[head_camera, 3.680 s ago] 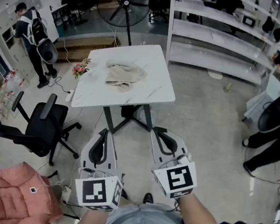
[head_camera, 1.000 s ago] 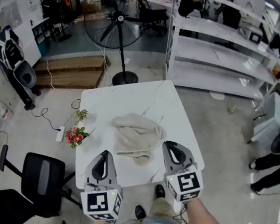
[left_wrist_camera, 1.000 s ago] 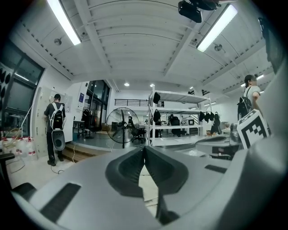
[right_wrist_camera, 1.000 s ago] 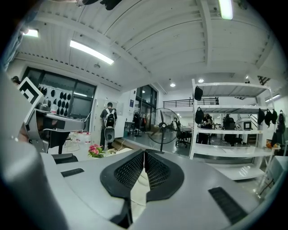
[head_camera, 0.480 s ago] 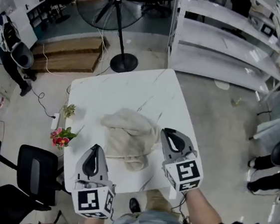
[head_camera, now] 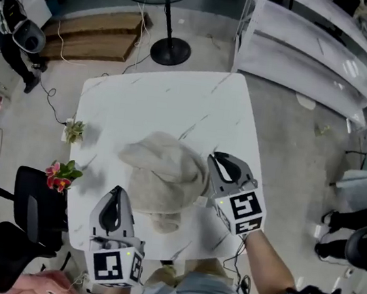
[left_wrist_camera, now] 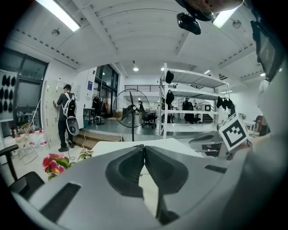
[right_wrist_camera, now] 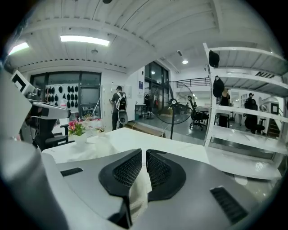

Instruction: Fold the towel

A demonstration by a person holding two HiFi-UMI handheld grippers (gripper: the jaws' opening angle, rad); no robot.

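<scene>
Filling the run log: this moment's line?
left gripper shut, empty | right gripper jaws just opening, towel fabric between them, ungripped | towel crumpled

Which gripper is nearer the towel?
Right. The right gripper, jaws just opening, is right of the towel, cloth showing in their gap; the left gripper sits off its near corner.

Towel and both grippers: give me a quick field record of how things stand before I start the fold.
towel: crumpled heap, unfolded, on the near half of the table
table: white, marbled top
left gripper: shut, empty, by the towel's near left side
right gripper: jaws have just been opening, slim gap; at the towel's right edge, cloth shows in the gap, apparently not clamped
fold: not yet begun
</scene>
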